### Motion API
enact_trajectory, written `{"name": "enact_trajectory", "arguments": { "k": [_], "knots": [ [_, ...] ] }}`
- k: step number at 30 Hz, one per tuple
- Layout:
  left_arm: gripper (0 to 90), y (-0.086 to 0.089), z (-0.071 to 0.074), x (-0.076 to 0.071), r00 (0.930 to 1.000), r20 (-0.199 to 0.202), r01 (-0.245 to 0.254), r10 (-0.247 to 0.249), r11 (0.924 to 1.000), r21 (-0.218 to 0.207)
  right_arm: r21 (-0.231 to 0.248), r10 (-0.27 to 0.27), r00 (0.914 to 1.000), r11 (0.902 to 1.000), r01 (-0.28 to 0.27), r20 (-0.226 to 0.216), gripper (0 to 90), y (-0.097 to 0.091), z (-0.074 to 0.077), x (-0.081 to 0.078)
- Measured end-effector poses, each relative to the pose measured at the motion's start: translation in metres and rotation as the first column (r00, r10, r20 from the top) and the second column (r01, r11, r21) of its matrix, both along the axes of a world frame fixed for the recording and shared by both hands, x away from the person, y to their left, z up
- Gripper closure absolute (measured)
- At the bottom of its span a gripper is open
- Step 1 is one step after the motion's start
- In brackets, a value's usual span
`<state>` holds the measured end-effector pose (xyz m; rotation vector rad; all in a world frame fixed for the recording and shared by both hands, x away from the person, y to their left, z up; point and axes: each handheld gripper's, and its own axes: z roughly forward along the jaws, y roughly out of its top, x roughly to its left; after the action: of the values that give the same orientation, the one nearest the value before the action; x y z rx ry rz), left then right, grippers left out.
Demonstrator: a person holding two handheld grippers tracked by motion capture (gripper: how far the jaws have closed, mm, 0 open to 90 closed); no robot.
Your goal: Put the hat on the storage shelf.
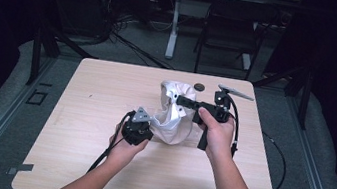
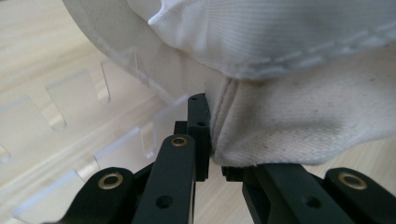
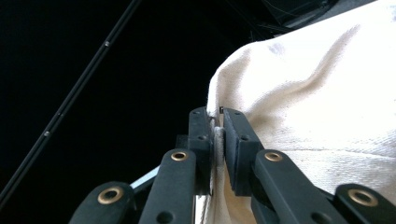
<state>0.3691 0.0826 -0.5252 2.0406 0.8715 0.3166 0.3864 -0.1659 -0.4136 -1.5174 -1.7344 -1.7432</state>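
Note:
A cream cloth bag (image 1: 172,116) stands open in the middle of the wooden table (image 1: 106,90). My left gripper (image 1: 153,124) is shut on its lower left edge; in the left gripper view the black jaws pinch a seam of the cloth bag (image 2: 299,116). My right gripper (image 1: 179,99) reaches in from the right, held level, and is shut on the bag's upper rim. Up close in the right gripper view, its jaws clamp a thin fold of the cloth bag (image 3: 317,102).
A small dark round object (image 1: 199,86) lies behind the bag near the table's far edge. Clear plastic slotted pieces (image 2: 70,98) lie on the table under the bag. A folding chair (image 1: 232,28) and a table leg (image 1: 174,24) stand beyond the table.

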Motion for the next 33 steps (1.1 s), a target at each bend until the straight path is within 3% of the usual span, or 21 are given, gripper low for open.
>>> {"name": "enact_trajectory", "arguments": {
  "k": [2,5,14,24,27,33],
  "knots": [
    [85.0,0.001,-0.001,0.001,0.9999,-0.013,-0.004,0.004,0.9998,-0.019,0.003,-0.004,1.0000,1.0000,0.004,-0.008,82.3,0.000,-0.003,0.001],
    [85.0,0.001,0.001,0.002,0.9998,-0.020,-0.007,0.007,0.9999,-0.011,0.006,-0.005,0.9999,1.0000,0.005,-0.016,82.4,-0.001,-0.008,0.002],
    [83.0,-0.003,0.000,-0.002,0.9999,0.015,0.000,0.000,1.0000,0.000,0.009,-0.015,0.9998,0.9998,0.015,-0.012,82.4,-0.001,-0.011,0.002],
    [61.0,0.007,0.000,-0.011,0.9988,0.048,-0.009,0.010,0.9997,-0.023,0.013,-0.037,0.9992,0.9992,0.037,-0.015,82.2,-0.006,-0.016,0.002],
    [59.7,0.015,0.002,-0.015,0.9992,0.039,-0.009,0.010,0.9992,-0.038,0.016,-0.047,0.9987,0.9988,0.047,-0.018,82.1,-0.007,-0.016,0.002],
    [57.7,0.025,0.007,-0.024,0.9979,0.064,-0.008,0.012,0.9987,-0.050,0.016,-0.049,0.9986,0.9987,0.049,-0.018,82.0,-0.007,-0.016,0.002]
  ]
}}
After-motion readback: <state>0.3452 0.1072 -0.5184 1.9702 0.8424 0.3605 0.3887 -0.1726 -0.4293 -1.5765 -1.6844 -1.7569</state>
